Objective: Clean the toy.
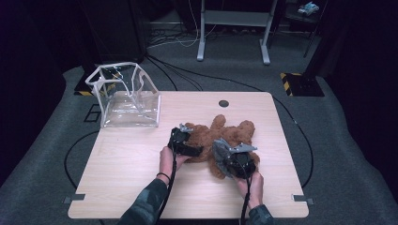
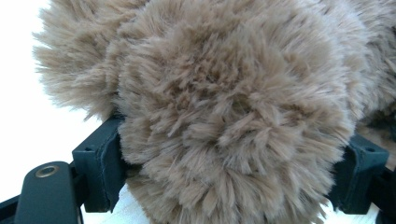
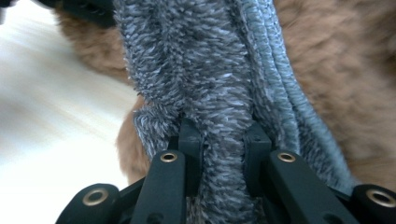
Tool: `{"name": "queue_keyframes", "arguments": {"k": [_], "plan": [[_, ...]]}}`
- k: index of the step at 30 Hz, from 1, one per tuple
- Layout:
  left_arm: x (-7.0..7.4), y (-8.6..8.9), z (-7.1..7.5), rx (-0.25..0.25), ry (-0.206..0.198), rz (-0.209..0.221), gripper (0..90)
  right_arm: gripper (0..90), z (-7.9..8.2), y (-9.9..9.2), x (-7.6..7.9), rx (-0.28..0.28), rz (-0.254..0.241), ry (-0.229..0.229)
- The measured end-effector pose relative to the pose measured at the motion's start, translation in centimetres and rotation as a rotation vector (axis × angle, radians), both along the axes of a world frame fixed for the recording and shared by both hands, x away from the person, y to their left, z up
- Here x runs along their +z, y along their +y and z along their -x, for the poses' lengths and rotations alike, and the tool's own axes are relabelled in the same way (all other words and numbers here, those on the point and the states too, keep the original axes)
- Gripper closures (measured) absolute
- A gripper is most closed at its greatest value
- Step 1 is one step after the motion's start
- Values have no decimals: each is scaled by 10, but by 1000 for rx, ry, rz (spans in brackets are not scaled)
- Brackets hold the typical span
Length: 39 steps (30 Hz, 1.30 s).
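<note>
The brown plush teddy bear (image 1: pixel 225 138) lies sprawled on the wooden table (image 1: pixel 131 173), and both tools already have a hold on it. The left gripper (image 1: pixel 182 140) has its jaws spread wide around a thick, rounded furry limb (image 2: pixel 233 116) of the bear, the pile bulging out past both black jaws, so it is gripping a bulky part rather than standing free. The right gripper (image 1: pixel 225 157) is pinched almost shut on a narrow fold of grey fuzzy fabric (image 3: pixel 219 116), which looks like a garment or scarf on the bear, with brown fur just beyond and to the side of its jaws. The clear plastic bag (image 1: pixel 126 96) stands open well ahead of the left gripper and off to its outer side, so the step is probably to lift the bear toward it. To do that well, raise both grippers together and evenly; the thin grey fold could slip or pull the cloth off if the right side carries the load alone, so let the wide left grip take most of the weight and keep the bear from twisting between the two.
</note>
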<state>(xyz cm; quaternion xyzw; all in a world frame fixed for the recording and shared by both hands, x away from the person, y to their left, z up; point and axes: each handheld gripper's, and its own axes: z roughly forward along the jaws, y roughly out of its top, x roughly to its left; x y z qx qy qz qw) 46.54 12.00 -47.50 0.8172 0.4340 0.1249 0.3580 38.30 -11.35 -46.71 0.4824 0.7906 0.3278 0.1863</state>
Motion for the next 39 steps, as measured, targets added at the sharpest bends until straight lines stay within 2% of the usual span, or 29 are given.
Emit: {"name": "queue_keyframes", "arguments": {"k": [1,5,8,9,13,14,15,17,18,19,22,25,27,29,31,33,36,37,39], "plan": [[0,0,0,-1,1,-2,159,753,-1,4,-2,-9,28,4],[0,-1,1,-1,-4,-5,158,754,-4,17,-21,-5,51,41],[0,-1,1,-2,-2,-7,158,755,-1,21,-27,12,7,64],[0,-1,1,-2,-1,-6,158,755,0,22,-27,41,-15,83],[-1,0,1,-1,-4,-2,158,751,1,21,-23,95,-10,113],[-1,0,0,-5,0,-5,157,749,1,19,-15,104,5,91],[-1,0,0,-5,-1,-5,157,748,1,16,-8,90,8,51],[0,-1,0,-4,2,-7,157,748,1,11,4,74,-9,6],[0,-1,0,-4,2,-7,158,748,-1,10,8,49,12,-9],[0,-1,0,-4,2,-7,158,749,-3,10,7,51,29,-10],[-1,-1,0,-8,1,-10,157,752,-9,9,-7,27,46,37],[-1,0,-1,-12,2,-8,157,752,-5,4,-22,-13,73,76],[-1,0,-1,-13,4,-11,157,752,-3,-1,-27,-25,102,96],[-1,0,-1,-12,5,-6,157,751,-3,-7,-26,-23,102,105],[-1,0,-1,-13,6,-5,157,750,1,-10,-18,-26,90,96],[-1,0,-1,-14,6,-5,157,748,4,-13,-5,-5,55,38],[0,0,-1,-21,5,-16,157,748,4,-13,15,-27,27,-36],[0,0,-1,-21,5,-15,157,748,2,-14,17,-34,24,-41],[-1,0,-1,-20,2,-15,157,750,-5,-15,12,-46,16,-7]]}}
